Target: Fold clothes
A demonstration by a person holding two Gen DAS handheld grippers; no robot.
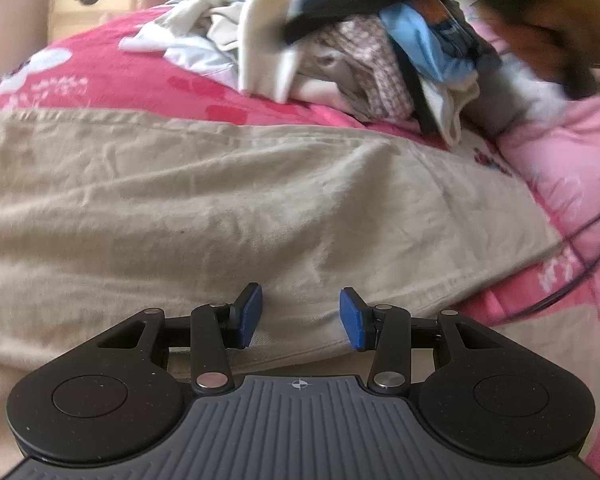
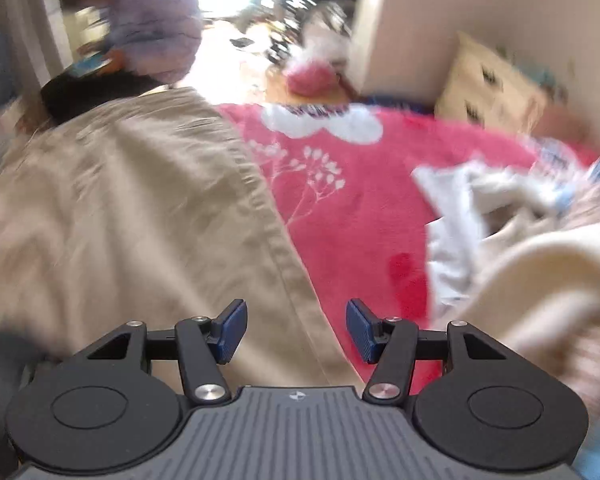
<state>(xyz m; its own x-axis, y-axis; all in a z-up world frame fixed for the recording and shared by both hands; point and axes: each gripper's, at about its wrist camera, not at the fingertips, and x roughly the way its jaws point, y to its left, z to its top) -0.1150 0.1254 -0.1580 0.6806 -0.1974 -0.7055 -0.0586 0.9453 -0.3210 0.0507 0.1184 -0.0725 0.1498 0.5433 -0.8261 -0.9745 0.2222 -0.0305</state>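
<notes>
A: Start at your left. Where is the garment?

B: The beige cotton garment (image 1: 220, 184) lies spread flat across the pink patterned blanket (image 1: 112, 56), wrinkled, its stitched hem nearest you. It looks laid out that way so you can fold it on a broad, soft surface.

A: And my left gripper (image 1: 301, 317)?

B: Its jaws are spread, nothing between the blue pads (image 1: 248, 314); you hover it just above the near hem, likely to pinch that edge next.

A: Further right?

B: A heap of mixed unfolded clothes (image 1: 364, 68) sits beyond the garment, well apart from your left claw. I judge it is the waiting pile, kept off the working area.

A: My right gripper (image 2: 296, 330)?

B: Jaws spread too, holding nothing. You hold it over the garment's seamed edge where beige meets pink. That view is blurred, so whether the pads touch cloth I cannot tell.

A: Anything else?

B: A cream wooden dresser (image 2: 496, 88) stands against the wall, and a person in a lilac top (image 2: 156, 16) sits beyond the bed.
</notes>
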